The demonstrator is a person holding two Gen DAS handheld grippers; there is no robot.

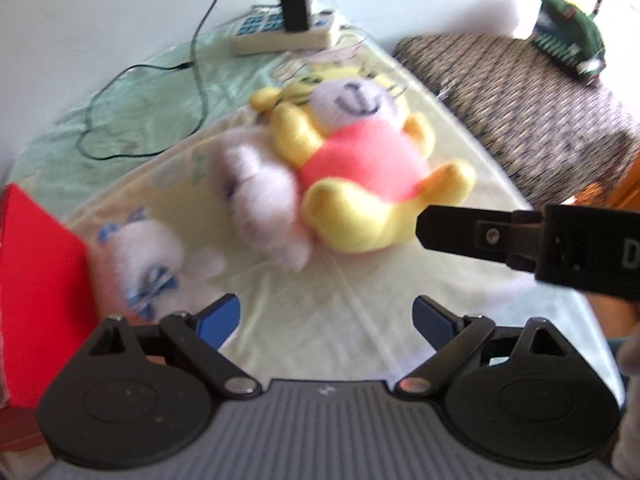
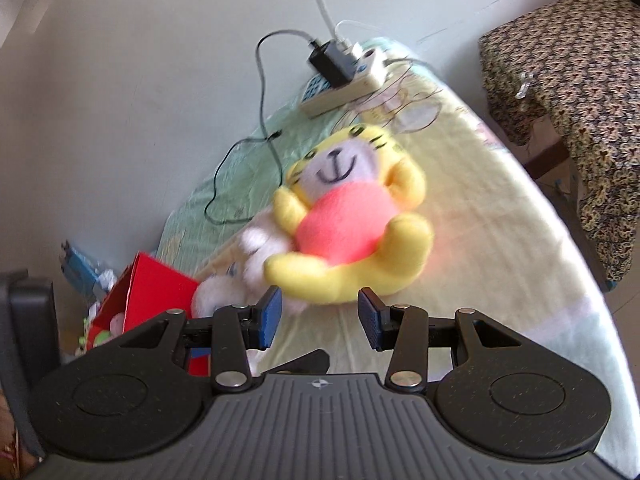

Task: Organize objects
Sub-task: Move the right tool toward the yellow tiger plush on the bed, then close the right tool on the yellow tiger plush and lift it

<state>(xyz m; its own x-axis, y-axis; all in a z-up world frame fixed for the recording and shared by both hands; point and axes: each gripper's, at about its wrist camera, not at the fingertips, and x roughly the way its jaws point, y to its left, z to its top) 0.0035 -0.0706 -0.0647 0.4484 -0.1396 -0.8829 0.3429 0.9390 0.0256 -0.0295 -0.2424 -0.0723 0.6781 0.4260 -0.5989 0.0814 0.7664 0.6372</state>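
Bare bed sheet [image 1: 340, 300] lies open at lower centre; the red box [image 1: 36, 300] blocks far left, and plush toys [image 1: 360, 176] crowd mid-frame.

At the bed's far edge by the wall lies a power strip [image 1: 285, 34] with a black charger [image 1: 295, 8] plugged in — its cable [image 1: 120, 92] loops across the green sheet [image 1: 132, 120].

right gripper [image 2: 318, 316] fingers apart, empty, near yellow tiger plush [image 2: 348, 220], red box [image 2: 156, 292] left
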